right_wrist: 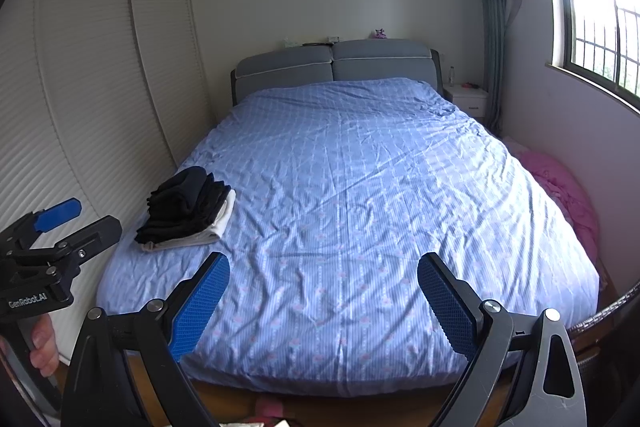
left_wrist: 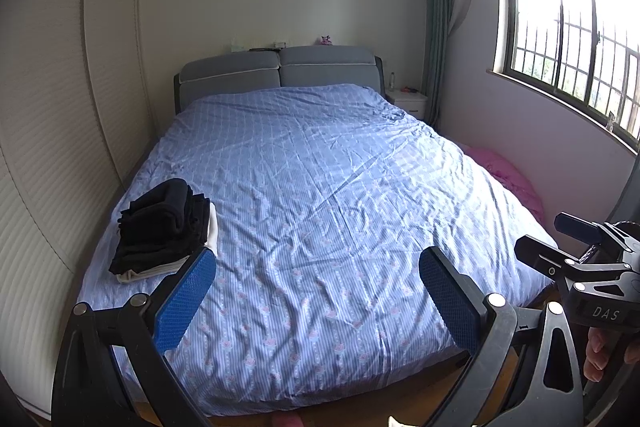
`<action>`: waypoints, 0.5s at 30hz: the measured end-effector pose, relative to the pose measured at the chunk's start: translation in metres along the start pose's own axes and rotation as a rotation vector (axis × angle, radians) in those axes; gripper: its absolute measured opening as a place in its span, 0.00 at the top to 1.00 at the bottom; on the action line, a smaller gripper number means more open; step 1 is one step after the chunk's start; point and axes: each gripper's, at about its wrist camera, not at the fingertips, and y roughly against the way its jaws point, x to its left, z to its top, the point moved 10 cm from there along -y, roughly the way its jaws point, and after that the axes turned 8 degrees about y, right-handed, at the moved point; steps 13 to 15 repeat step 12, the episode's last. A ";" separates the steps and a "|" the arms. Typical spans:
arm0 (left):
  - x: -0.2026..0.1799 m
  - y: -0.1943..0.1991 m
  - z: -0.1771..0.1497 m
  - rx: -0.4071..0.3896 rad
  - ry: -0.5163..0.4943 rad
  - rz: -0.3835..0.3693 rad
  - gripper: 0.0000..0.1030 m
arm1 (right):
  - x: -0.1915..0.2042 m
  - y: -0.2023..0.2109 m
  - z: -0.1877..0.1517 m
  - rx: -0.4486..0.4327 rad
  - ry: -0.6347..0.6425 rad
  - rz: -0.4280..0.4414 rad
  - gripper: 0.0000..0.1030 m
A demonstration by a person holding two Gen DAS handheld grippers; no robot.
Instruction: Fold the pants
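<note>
A stack of folded dark pants [left_wrist: 162, 223] with a pale garment at the bottom lies on the near left part of the bed [left_wrist: 340, 187]; it also shows in the right wrist view [right_wrist: 188, 211]. My left gripper [left_wrist: 318, 267] is open and empty, held above the foot of the bed, to the right of the stack. My right gripper [right_wrist: 324, 271] is open and empty, also over the foot of the bed [right_wrist: 360, 187]. Each gripper shows at the edge of the other's view: the right one [left_wrist: 552, 239] and the left one [right_wrist: 88, 219].
A blue patterned cover lies over the bed. A louvred wardrobe [right_wrist: 100, 87] stands along the left. A pink bundle [right_wrist: 568, 187] lies by the right bedside under the window [left_wrist: 572, 27]. A white nightstand [right_wrist: 468, 99] stands by the grey headboard [right_wrist: 336, 67].
</note>
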 end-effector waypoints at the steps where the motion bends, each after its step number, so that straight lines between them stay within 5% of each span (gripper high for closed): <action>1: 0.000 0.001 -0.001 0.000 0.001 0.001 0.00 | 0.000 0.000 0.001 -0.001 0.001 0.000 0.07; 15: 0.003 0.000 0.000 0.000 0.007 0.000 0.00 | 0.001 -0.001 0.001 -0.004 0.000 0.000 0.07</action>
